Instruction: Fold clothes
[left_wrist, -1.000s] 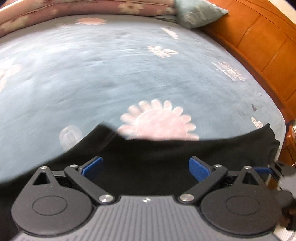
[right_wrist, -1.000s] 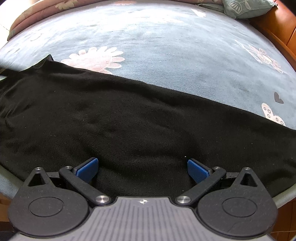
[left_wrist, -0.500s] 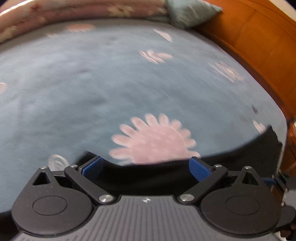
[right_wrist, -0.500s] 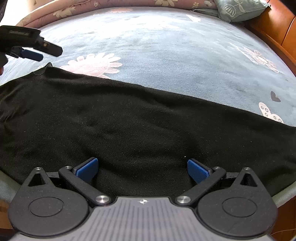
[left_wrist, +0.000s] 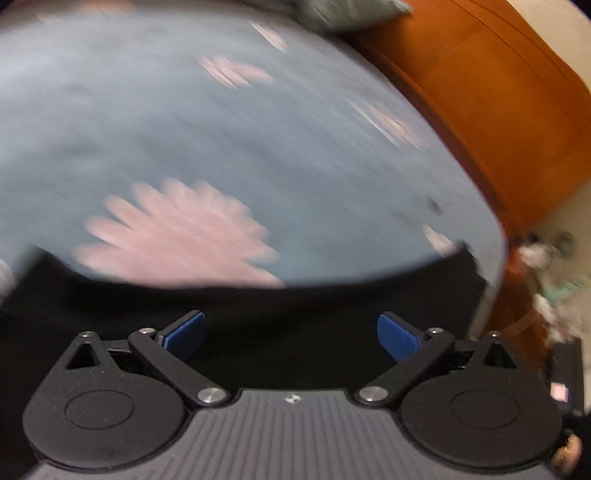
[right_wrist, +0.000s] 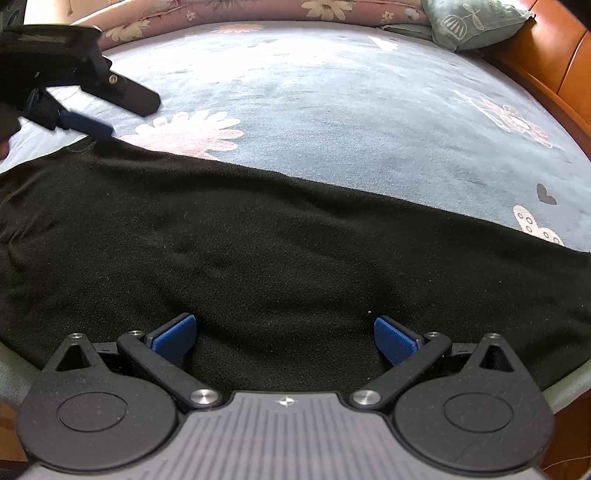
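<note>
A black garment (right_wrist: 258, 236) lies spread flat across the near part of a blue flowered bed; the blurred left wrist view shows the garment (left_wrist: 295, 314) as a dark band under the fingers. My right gripper (right_wrist: 284, 336) hovers open over the cloth's near edge, nothing between its blue pads (right_wrist: 393, 338). My left gripper (left_wrist: 291, 332) is open too, above the garment's far left corner. In the right wrist view the left gripper (right_wrist: 85, 110) shows at the upper left, its blue pad close to that corner.
The blue bedspread (right_wrist: 332, 110) with pink flowers stretches beyond the garment. A teal pillow (right_wrist: 472, 22) and a pink floral cushion (right_wrist: 258, 11) lie at the back. An orange wooden bed frame (left_wrist: 498, 110) runs along the right side.
The left gripper has swung into the right wrist view and come down toward the garment's far left corner. Its own view turned right and is blurred. The right gripper barely moved.
</note>
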